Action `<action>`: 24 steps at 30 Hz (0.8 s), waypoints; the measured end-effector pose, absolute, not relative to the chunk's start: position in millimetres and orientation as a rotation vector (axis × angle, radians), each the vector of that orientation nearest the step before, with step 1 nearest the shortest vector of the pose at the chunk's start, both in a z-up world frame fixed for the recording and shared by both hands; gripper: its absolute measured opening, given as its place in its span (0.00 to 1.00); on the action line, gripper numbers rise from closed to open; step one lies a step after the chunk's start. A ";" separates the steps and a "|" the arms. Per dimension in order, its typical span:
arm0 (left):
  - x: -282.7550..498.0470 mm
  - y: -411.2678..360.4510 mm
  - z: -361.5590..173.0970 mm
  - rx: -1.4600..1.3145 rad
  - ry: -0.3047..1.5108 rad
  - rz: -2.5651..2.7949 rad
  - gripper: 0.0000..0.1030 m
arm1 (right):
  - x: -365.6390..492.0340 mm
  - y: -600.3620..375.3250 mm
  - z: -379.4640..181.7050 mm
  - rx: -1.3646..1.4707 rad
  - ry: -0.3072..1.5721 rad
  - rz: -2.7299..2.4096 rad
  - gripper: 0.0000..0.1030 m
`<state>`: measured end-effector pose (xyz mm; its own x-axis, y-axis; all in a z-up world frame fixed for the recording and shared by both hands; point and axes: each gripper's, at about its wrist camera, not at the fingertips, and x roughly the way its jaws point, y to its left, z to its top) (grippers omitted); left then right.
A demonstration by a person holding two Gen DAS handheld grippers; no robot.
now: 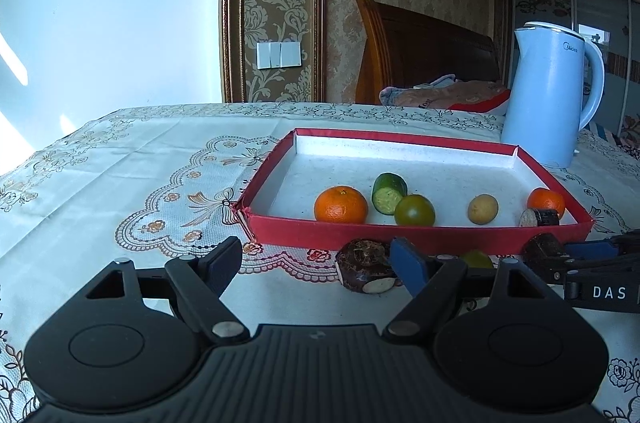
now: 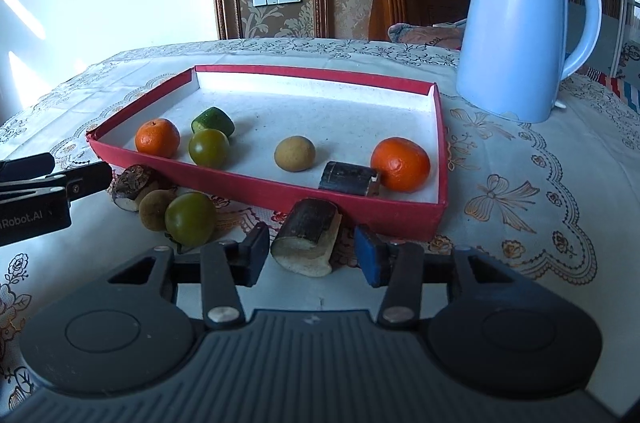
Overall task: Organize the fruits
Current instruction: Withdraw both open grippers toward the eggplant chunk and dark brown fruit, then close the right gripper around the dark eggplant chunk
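A red tray [image 1: 400, 237] [image 2: 280, 189] holds two oranges [image 1: 341, 205] [image 2: 400, 164], a cucumber piece [image 1: 389, 192], a green tomato [image 1: 414, 210], a yellow-brown fruit [image 2: 295, 153] and a dark cane piece [image 2: 349, 179]. On the cloth before the tray lie a dark root piece [image 1: 366, 265] [image 2: 132, 186], a brown fruit [image 2: 154, 209] and a green tomato [image 2: 190, 219]. My left gripper [image 1: 320, 263] is open, the root piece just outside its right finger. My right gripper [image 2: 312, 253] is open around a cane piece [image 2: 308, 237], not touching it.
A light blue kettle [image 1: 550, 95] [image 2: 520, 23] stands behind the tray's right corner. A patterned tablecloth [image 1: 140, 163] covers the table, which ends at the wall on the left. A bed with blankets [image 1: 440, 93] lies behind.
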<state>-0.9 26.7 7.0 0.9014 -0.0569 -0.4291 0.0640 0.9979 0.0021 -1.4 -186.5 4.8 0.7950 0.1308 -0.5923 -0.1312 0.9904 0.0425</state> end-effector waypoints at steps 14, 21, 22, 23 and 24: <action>6.6 19.3 2.8 0.058 0.497 -0.083 0.79 | 1.7 -186.8 2.8 0.008 0.650 0.141 0.34; 13.0 14.3 -0.2 0.089 0.542 -0.086 0.79 | 0.2 -188.7 3.4 0.022 0.648 0.142 0.35; 13.5 13.8 -0.4 0.092 0.545 -0.088 0.79 | -0.1 -189.0 3.5 0.024 0.648 0.143 0.35; 13.9 13.1 -0.5 0.095 0.546 -0.087 0.79 | -0.5 -189.4 3.4 0.027 0.648 0.143 0.35; 14.7 12.4 -0.7 0.099 0.548 -0.084 0.79 | -0.9 -189.6 3.4 0.030 0.649 0.144 0.35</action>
<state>14.7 12.4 -0.7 0.8503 -0.0530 -0.5236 0.1056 0.9919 0.0711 -0.9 -189.6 3.4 0.7872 0.1429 -0.5999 -0.1242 0.9896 0.0728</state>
